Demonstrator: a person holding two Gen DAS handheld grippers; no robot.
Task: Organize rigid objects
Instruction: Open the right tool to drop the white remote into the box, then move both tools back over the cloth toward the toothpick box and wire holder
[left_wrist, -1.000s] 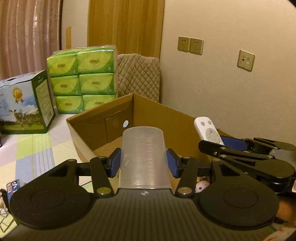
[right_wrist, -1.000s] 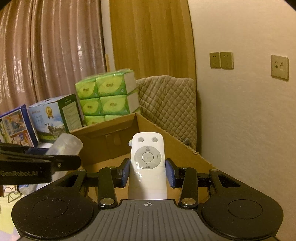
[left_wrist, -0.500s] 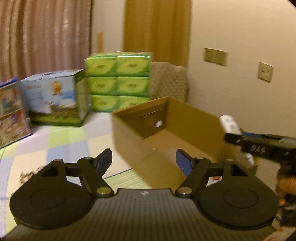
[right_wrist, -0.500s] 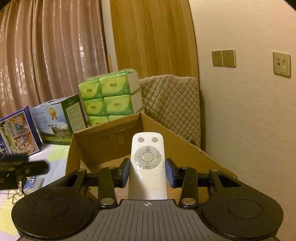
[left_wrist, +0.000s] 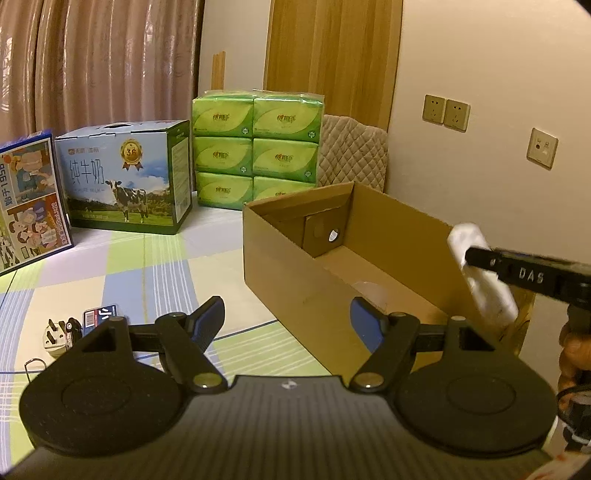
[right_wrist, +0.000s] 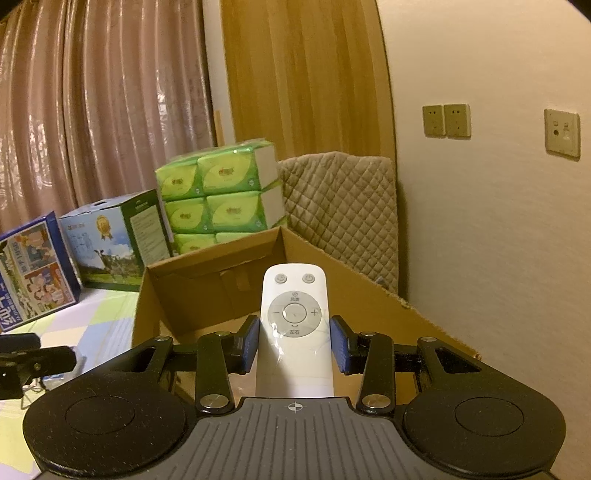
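Remote poised over the box, ready for the drop

The white remote (right_wrist: 294, 332) is clamped in the right gripper (right_wrist: 294, 345) above the cardboard box (left_wrist: 288, 273), presumably for release inside; the left gripper (left_wrist: 287, 320) is held wide and empty, near the box's left wall.

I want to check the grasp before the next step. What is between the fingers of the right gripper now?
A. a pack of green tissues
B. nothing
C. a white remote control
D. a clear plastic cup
C: the right gripper has both blue pads pressed on the sides of the white remote control, held above the cardboard box.
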